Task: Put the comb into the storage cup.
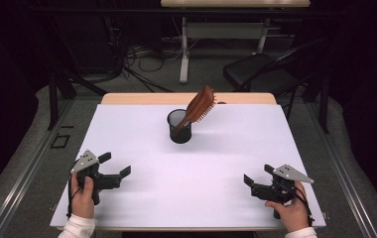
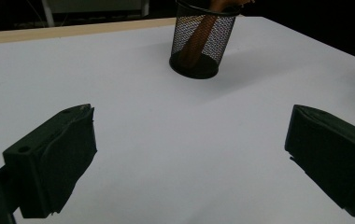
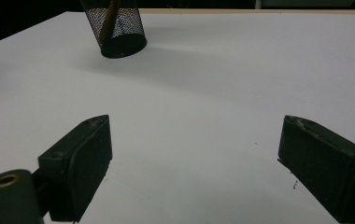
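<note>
Both the left claw [image 1: 116, 166] and the right claw [image 1: 257, 176] stood wide open and empty near the counter's [image 1: 142, 208] front edge. The wooden hairbrush [image 1: 200, 104] leaned handle-down in the black mesh cup [image 1: 179, 130], well apart. A good grasp would probably steady the cup before lifting the brush.

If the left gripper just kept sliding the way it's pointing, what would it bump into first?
Probably the black mesh cup holding the wooden hairbrush. The left gripper is open, with bare white table ahead; the cup sits slightly off-line.
</note>
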`<state>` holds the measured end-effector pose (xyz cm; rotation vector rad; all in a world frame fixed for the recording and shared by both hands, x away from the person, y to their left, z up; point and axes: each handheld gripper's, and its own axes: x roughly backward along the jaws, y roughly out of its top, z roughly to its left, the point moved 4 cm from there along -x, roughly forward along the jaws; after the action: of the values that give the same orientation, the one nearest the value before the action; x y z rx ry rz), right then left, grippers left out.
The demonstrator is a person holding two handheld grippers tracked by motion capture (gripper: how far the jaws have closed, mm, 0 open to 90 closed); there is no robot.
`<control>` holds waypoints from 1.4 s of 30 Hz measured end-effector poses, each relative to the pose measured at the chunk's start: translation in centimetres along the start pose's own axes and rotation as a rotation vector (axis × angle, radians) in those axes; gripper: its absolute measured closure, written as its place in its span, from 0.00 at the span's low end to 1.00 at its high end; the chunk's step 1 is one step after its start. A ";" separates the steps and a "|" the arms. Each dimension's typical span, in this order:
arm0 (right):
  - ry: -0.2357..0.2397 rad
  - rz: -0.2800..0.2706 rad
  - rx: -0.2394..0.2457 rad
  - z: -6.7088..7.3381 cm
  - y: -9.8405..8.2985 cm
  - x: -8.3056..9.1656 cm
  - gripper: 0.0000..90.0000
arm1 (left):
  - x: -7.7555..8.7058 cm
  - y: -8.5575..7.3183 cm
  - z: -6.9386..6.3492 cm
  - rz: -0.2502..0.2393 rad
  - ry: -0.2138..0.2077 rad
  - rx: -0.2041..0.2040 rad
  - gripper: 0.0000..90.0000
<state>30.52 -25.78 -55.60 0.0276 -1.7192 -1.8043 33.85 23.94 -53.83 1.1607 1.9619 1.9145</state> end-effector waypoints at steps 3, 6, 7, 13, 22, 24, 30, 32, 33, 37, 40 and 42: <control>-0.006 -0.003 0.008 -0.1 -0.1 0.0 0.10 | -0.2 -0.2 0.1 0.010 0.002 0.000 0.02; -0.008 -0.008 0.006 -0.2 -0.1 0.0 0.11 | -0.2 -0.4 0.2 0.015 0.001 0.004 0.02; -0.009 -0.009 0.001 -0.2 -0.1 0.0 0.11 | -0.3 -0.4 0.3 0.015 0.002 0.005 0.02; -0.017 -0.013 -0.001 -0.5 -0.2 -0.1 0.11 | -0.3 -0.6 0.6 0.017 0.008 0.012 0.02; -0.026 -0.009 -0.008 -0.9 -0.2 -0.1 0.11 | -0.2 -0.7 0.9 0.014 0.015 0.021 0.02; -0.029 -0.010 -0.009 -0.9 -0.2 -0.1 0.11 | -0.2 -0.8 0.9 0.014 0.015 0.023 0.02; -0.030 -0.007 -0.017 -1.0 -0.3 -0.1 0.11 | -0.2 -0.8 1.0 0.017 0.015 0.025 0.02; -0.032 -0.005 -0.011 -1.1 -0.3 -0.1 0.11 | -0.2 -0.8 1.0 0.015 0.014 0.026 0.02; -0.033 -0.005 -0.011 -1.1 -0.3 -0.1 0.11 | -0.2 -0.8 1.0 0.015 0.013 0.027 0.02; -0.032 -0.004 -0.015 -1.2 -0.3 -0.1 0.11 | -0.2 -0.8 1.0 0.015 0.016 0.027 0.02; -0.032 -0.005 -0.016 -1.2 -0.3 -0.1 0.12 | -0.2 -0.9 0.9 0.016 0.016 0.025 0.02; -0.031 -0.001 -0.015 -1.2 -0.3 -0.1 0.12 | -0.2 -0.9 0.9 0.015 0.016 0.026 0.02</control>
<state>30.98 -26.83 -56.13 -0.0056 -1.7276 -1.8269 34.20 24.66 -54.84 1.1739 1.9982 1.9169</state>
